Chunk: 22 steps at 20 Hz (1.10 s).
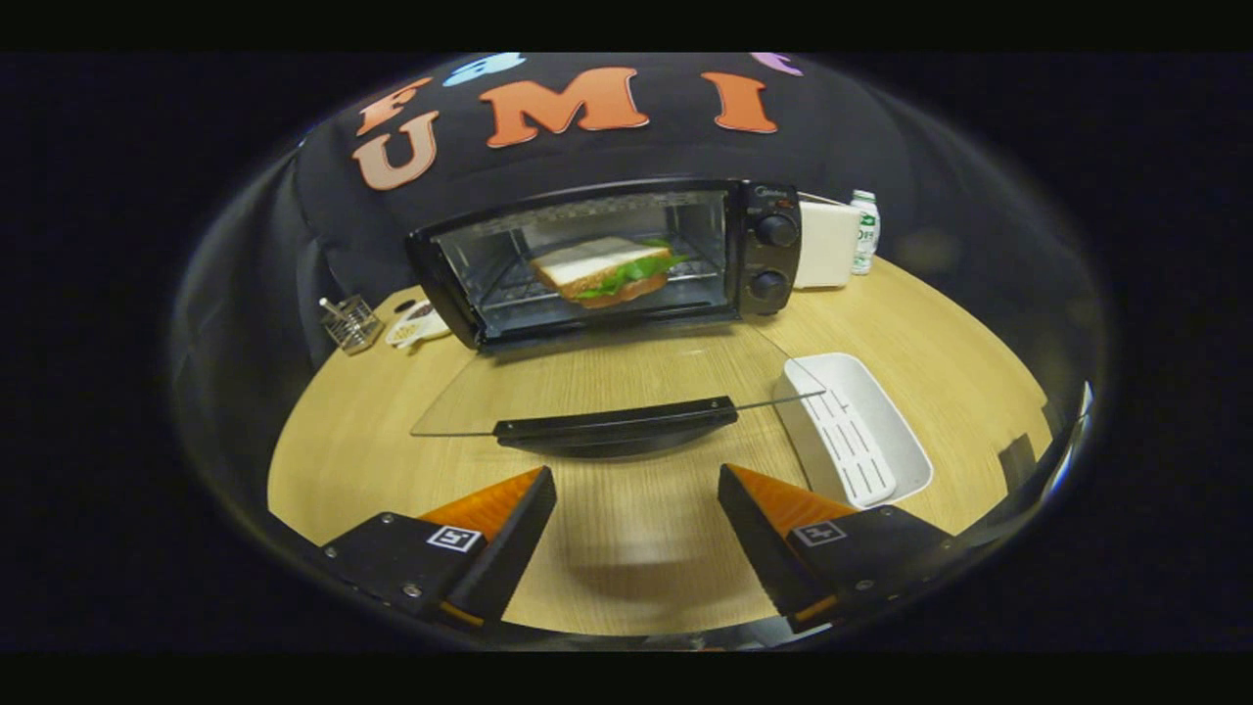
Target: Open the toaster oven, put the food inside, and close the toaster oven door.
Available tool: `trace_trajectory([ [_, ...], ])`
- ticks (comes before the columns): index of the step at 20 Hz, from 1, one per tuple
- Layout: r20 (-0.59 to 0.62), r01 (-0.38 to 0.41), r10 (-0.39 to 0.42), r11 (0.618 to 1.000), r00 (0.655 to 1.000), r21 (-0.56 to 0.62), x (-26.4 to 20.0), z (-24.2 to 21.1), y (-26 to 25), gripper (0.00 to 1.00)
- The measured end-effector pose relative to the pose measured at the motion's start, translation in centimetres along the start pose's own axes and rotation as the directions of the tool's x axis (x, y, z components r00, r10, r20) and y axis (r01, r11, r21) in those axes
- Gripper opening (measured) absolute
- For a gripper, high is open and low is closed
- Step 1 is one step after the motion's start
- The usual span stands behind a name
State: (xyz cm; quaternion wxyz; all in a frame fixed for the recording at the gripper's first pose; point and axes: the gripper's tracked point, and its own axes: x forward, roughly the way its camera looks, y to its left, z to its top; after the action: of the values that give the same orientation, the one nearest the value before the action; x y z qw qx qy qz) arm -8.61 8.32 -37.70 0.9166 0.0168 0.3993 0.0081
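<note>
Toaster oven [607,259] door handle [617,423] is lying just ahead of my open, empty tool [636,524]; I'm risking slipping off it while lifting.

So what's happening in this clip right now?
A person is working a handheld gripper at a black toaster oven on a round wooden table. The oven's glass door is folded down flat, and a sandwich with green lettuce sits on the rack inside. The gripper's fingers are open and hold nothing, just short of the door's black handle. A white ribbed tray lies empty beside the door. Closing remains.
</note>
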Motion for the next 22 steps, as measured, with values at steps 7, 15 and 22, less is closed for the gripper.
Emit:
trace_trajectory([
  [7,-0.012,0.026,-0.027,0.996,1.000,-0.084,2.8,0.3,0.3,0.99],
  [15,0.064,0.005,-0.001,0.997,0.998,-0.071,0.4,5.4,0.3,0.99],
  [22,0.170,-0.003,0.014,0.998,0.985,-0.067,-0.8,12.5,0.8,0.99],
])
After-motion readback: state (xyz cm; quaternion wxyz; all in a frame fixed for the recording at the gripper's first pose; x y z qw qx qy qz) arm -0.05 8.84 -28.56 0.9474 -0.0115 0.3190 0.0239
